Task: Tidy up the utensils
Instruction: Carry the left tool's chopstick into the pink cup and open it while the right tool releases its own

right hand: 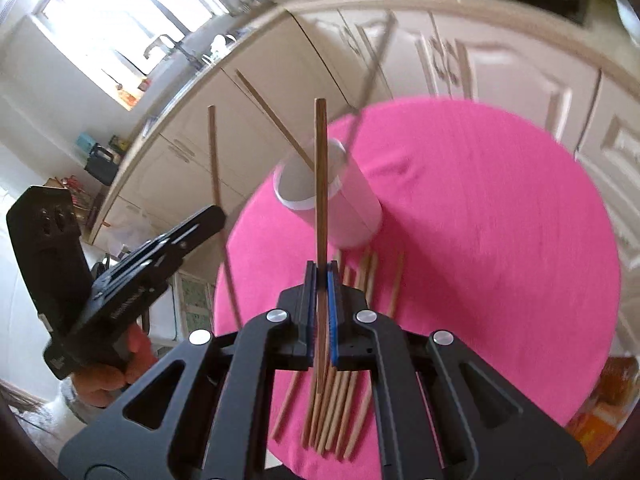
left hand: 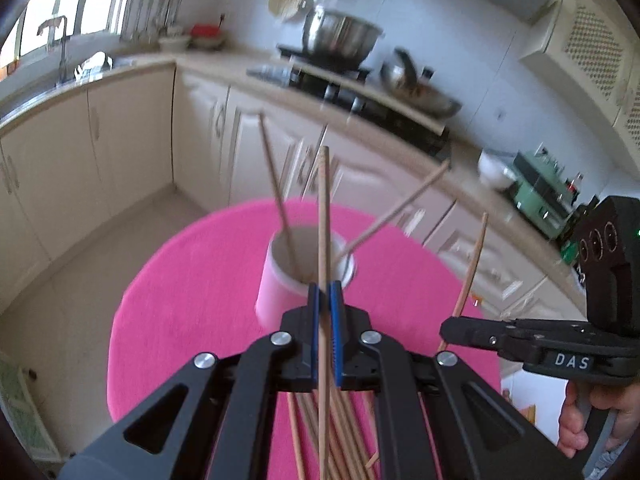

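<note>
A white cylindrical holder stands on a round pink table with a few chopsticks leaning in it. My left gripper is shut on one wooden chopstick, held upright just in front of the holder. My right gripper is shut on another wooden chopstick, also upright near the holder. The right gripper shows in the left wrist view, and its chopstick too. Several loose chopsticks lie on the table below both grippers.
Cream kitchen cabinets and a counter curve behind the table. A steel pot and a wok sit on the stove. A sink tap stands at the left under a window. A green box sits on the right counter.
</note>
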`<state>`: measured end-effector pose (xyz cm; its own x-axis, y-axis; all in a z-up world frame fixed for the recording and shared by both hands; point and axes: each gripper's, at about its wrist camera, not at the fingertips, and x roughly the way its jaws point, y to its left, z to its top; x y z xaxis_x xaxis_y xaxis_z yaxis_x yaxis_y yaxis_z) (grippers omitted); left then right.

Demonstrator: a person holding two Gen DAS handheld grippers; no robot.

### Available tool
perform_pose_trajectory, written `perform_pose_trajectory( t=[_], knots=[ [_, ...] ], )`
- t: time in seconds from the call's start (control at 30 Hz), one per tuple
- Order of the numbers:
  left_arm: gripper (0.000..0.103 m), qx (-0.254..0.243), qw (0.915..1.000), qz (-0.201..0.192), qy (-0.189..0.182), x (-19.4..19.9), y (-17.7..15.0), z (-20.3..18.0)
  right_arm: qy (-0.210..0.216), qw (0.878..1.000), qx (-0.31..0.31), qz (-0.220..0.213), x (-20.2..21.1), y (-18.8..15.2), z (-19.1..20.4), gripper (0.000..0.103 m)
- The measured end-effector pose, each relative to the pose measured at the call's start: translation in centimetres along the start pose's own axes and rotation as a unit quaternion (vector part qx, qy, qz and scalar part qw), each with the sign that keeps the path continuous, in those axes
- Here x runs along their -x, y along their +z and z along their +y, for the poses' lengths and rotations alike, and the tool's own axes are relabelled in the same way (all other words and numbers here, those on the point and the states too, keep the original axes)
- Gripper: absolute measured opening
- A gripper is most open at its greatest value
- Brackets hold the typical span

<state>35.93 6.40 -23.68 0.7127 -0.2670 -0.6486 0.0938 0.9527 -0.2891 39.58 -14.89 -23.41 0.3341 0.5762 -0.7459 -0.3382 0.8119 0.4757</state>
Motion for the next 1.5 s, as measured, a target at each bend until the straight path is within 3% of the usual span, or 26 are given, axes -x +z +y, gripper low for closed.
perform_pose_trajectory(
  t=[0.27,0.47,0.67,0.97,1.5],
  knots=[
    [0.005,-0.016,0.9949,-0.099,0.0,-0.6,6.2,-2.3,0.012,0.997,0.04,-0.07,3.3,5.4,2.9,0.005],
    [0.005,-0.027,0.9899,-0.139,0.001,-1.6,9.0,-3.2,0.008,0.991,0.057,-0.121,4.0,9.5,4.4,0.005],
    [0.005,-0.021,0.989,-0.146,0.012,-3.8,9.7,-2.4,-0.018,0.988,0.072,-0.135,2.3,11.4,4.7,0.005],
    [0.005,-0.012,0.9872,-0.157,0.026,-6.5,9.3,-1.1,-0.04,0.989,0.083,-0.114,0.1,11.5,3.6,0.005],
    [0.006,-0.023,0.9926,-0.113,0.038,-7.5,7.0,-0.9,-0.038,0.992,0.08,-0.087,-1.7,9.3,3.2,0.005]
  ],
)
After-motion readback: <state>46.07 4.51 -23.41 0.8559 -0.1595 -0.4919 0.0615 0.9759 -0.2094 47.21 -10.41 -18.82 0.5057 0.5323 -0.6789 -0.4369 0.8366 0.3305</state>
